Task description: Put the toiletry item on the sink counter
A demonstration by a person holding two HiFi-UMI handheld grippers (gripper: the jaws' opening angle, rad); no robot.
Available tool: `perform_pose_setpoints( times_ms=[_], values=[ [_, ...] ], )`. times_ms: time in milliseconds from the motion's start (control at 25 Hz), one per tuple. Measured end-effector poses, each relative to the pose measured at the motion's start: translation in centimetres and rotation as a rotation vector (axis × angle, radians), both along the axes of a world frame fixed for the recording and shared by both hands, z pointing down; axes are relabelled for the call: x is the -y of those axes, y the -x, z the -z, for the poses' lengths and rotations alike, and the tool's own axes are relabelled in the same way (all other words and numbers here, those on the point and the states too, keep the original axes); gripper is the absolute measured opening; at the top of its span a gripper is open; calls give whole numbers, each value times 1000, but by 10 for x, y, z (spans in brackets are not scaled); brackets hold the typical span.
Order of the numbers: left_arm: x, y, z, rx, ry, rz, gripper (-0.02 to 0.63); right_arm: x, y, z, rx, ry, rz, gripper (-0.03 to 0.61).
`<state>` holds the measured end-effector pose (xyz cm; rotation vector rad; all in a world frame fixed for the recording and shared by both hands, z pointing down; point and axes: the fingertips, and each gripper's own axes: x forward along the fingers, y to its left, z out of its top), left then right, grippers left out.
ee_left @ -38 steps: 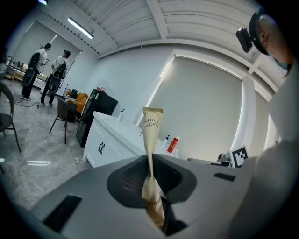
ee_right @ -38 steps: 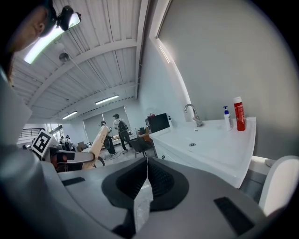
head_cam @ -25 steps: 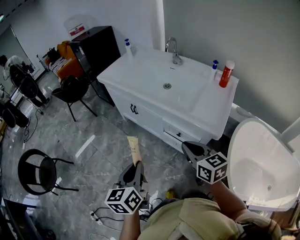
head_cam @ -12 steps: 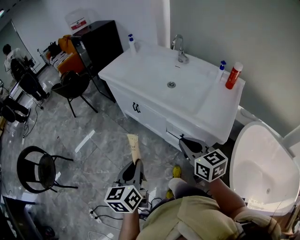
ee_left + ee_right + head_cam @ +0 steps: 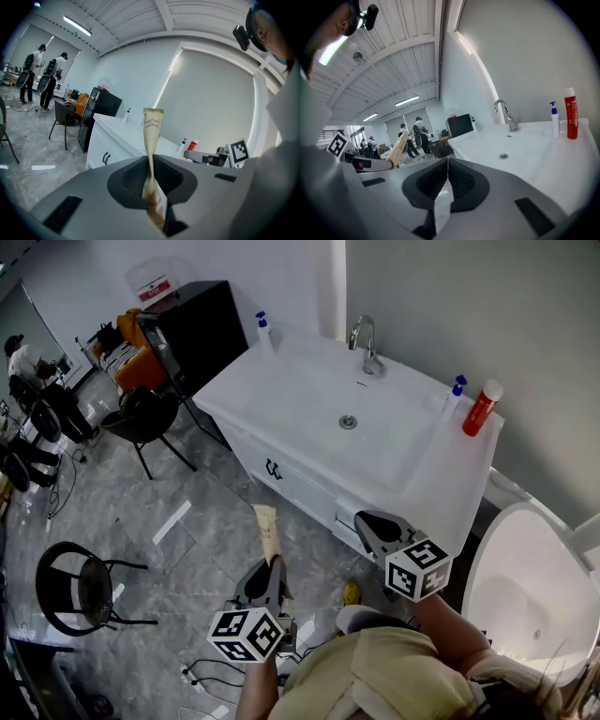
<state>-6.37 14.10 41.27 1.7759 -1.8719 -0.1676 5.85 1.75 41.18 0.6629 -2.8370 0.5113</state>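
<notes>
Beige paper, the toothbrush packet (image 5: 153,129) looks light and limp; your left fingers (image 5: 127,180) pinch its lower end, most standing free beyond them. Your right fingers (image 5: 466,180) sit closed, empty.

Seemingly "TOOTH BRUSH" on beige sachet (image 5: 153,127)

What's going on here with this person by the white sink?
A person stands short of the white sink counter with a gripper in each hand. The left gripper is shut on a tan toothbrush packet, held upright. The right gripper is shut and empty, nearer the counter. The packet is not yet on the counter, where a red bottle stands at the back corner.
</notes>
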Motion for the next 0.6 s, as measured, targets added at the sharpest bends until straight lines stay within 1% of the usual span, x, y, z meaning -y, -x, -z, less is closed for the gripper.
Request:
perform_pose_setpoints(
  times_ms=[320, 600],
  values=[
    [59, 10, 2, 14, 12, 2, 64, 55, 18, 0, 14, 13, 22, 28],
    [109, 14, -6, -4, 18, -10, 64, 99, 28, -6, 5, 5, 33, 27]
  ],
)
